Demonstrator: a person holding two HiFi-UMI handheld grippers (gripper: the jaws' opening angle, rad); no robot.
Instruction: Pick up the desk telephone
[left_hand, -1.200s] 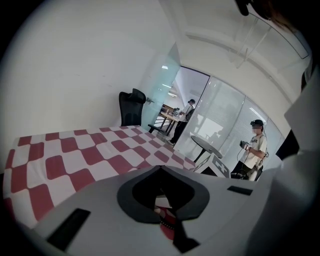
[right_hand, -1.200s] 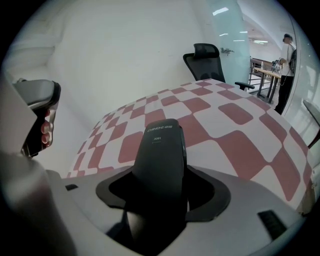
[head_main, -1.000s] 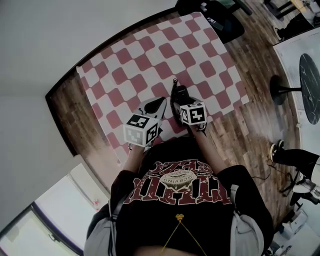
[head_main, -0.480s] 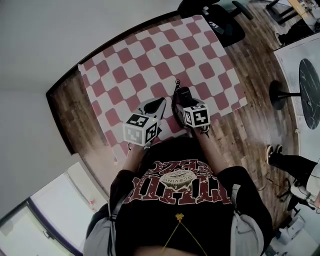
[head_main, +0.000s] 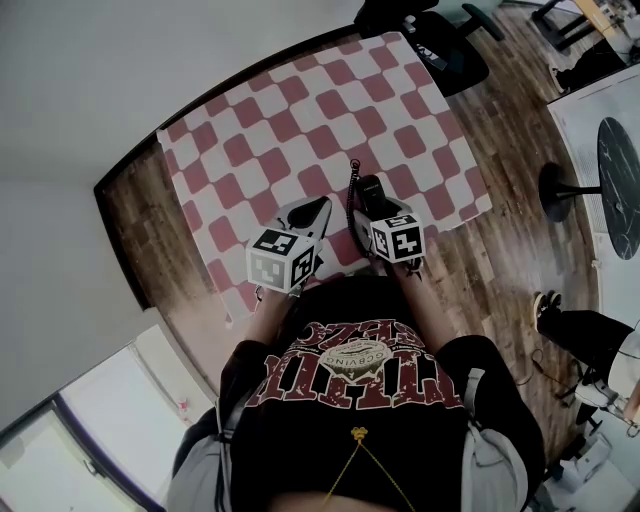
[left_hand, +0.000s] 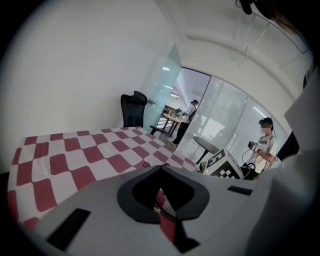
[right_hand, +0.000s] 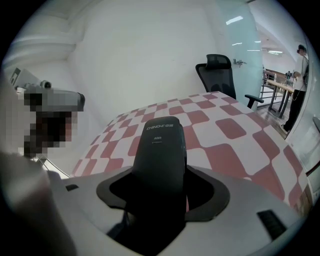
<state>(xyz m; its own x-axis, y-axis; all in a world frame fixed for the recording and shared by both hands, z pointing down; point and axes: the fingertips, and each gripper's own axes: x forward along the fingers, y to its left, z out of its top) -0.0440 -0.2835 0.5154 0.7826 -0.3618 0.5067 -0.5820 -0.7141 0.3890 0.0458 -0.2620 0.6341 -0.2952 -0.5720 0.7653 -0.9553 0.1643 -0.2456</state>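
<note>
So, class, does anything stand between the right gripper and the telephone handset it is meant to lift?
Nothing visible does. The right gripper has its jaws shut on the black handset, which sticks out between them above the checked tablecloth.

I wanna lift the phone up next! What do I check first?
1. Right gripper fingers shut on the telephone handset: ok.
2. Handset sits centred between those fingers: ok.
3. Left gripper shut with nothing in it, off to the handset's side: ok.
4. Coiled cord free to follow the lift: cannot tell, its far end is hidden.
5. Handset already off the checked tablecloth: cannot tell.
</note>
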